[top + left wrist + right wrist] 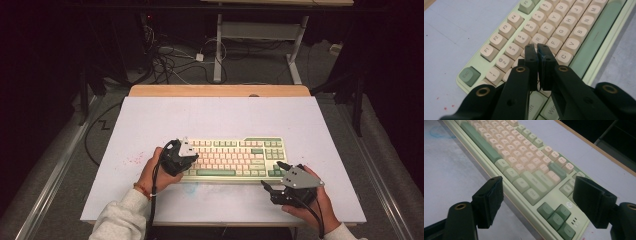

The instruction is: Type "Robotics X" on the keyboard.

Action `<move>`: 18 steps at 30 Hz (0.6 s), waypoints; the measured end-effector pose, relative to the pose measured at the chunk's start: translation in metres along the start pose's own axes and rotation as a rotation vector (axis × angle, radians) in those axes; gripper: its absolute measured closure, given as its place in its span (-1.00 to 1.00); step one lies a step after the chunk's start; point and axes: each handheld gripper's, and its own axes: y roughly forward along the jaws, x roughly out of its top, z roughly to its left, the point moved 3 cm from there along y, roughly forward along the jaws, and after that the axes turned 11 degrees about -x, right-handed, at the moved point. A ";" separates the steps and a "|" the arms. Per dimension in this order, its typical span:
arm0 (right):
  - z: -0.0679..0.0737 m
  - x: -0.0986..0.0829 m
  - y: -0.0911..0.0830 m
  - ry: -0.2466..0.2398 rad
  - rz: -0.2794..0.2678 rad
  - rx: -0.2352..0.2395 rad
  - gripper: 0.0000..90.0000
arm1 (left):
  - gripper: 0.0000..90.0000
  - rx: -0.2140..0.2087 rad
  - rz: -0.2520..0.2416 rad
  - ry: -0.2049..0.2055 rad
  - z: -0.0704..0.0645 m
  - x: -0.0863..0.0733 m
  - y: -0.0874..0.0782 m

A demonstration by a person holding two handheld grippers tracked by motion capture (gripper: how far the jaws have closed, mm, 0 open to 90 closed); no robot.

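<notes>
A pale green keyboard [235,150] with cream and green keys lies across the middle of the white table top [215,115]. My left gripper [186,159] hovers over the keyboard's left end. In the left gripper view its jaws are shut, and the left gripper's tips [537,50] sit just above the letter keys near R and F of the keyboard [574,27], with nothing between them. My right gripper [272,175] stands open at the front right corner. In the right gripper view, the right gripper [540,182] has its jaws spread either side of the keyboard [524,152] at its arrow-key end.
A wooden strip [220,90] borders the table's far edge. Beyond it stand a desk frame [218,50] and tangled floor cables [170,60]. Faint red specks [134,160] mark the table left of the keyboard. Bare surface lies behind and in front of the keyboard.
</notes>
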 end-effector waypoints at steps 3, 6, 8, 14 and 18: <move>0.000 0.000 0.000 -0.003 -0.001 -0.001 -0.45 | 0.87 0.001 0.008 -0.008 0.002 -0.002 0.002; 0.000 0.000 0.000 -0.003 0.001 0.001 -0.45 | 0.87 0.001 0.015 -0.014 0.004 -0.004 0.005; 0.000 0.000 0.001 -0.001 0.002 0.001 -0.45 | 0.87 0.002 0.018 -0.016 0.005 -0.005 0.006; 0.001 -0.001 0.002 -0.009 0.009 0.003 -0.45 | 0.86 -0.001 0.019 -0.021 0.004 -0.005 0.010; 0.002 -0.001 0.002 -0.012 0.012 0.006 -0.45 | 0.86 -0.004 0.017 -0.017 0.004 -0.004 0.010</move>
